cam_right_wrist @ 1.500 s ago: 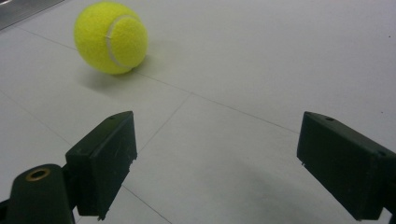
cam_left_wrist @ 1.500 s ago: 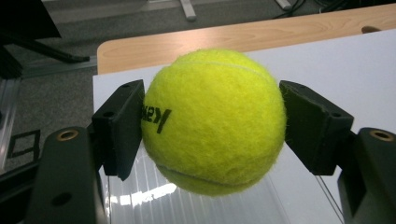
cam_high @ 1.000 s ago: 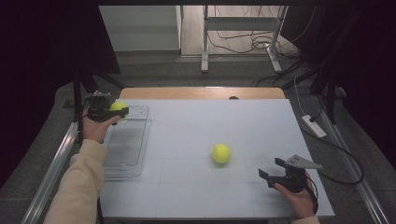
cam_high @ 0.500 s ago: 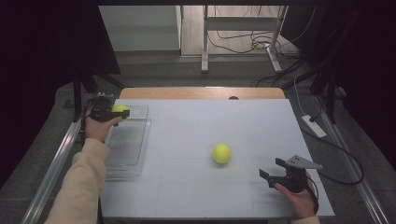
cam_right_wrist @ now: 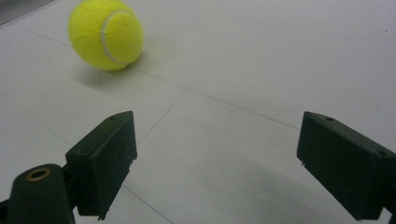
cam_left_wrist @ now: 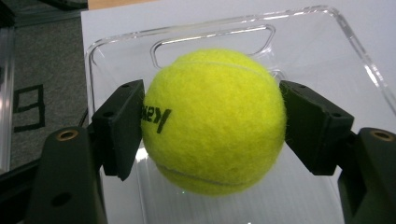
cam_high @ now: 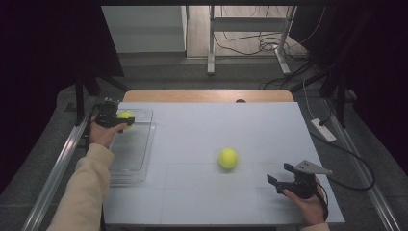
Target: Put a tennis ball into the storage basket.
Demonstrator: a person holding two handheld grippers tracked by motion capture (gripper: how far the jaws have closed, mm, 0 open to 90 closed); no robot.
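Note:
A yellow tennis ball (cam_left_wrist: pixel 212 119) is clamped between both jaws of my left gripper (cam_left_wrist: pixel 212 126), which is shut on it above the far end of a clear plastic tray (cam_left_wrist: pixel 233 28). From above, that gripper (cam_high: pixel 122 118) and its ball (cam_high: pixel 124 115) hang over the tray (cam_high: pixel 130 154) at the table's left. A second tennis ball (cam_high: pixel 228 158) lies loose on the white table top. My right gripper (cam_high: pixel 281 176) rests open near the front right, its jaws wide apart and empty, with the loose ball (cam_right_wrist: pixel 106 33) ahead and to the left of them.
White table top (cam_high: pixel 202 125) with a wooden strip along its far edge. A metal rail (cam_high: pixel 57 168) runs down the left side. A power strip (cam_high: pixel 323 130) and cables lie on the floor to the right, and a metal stand is behind the table.
My left gripper has shifted slightly toward the near side with the ball, staying over the tray's far end. The right gripper and the loose ball have not moved.

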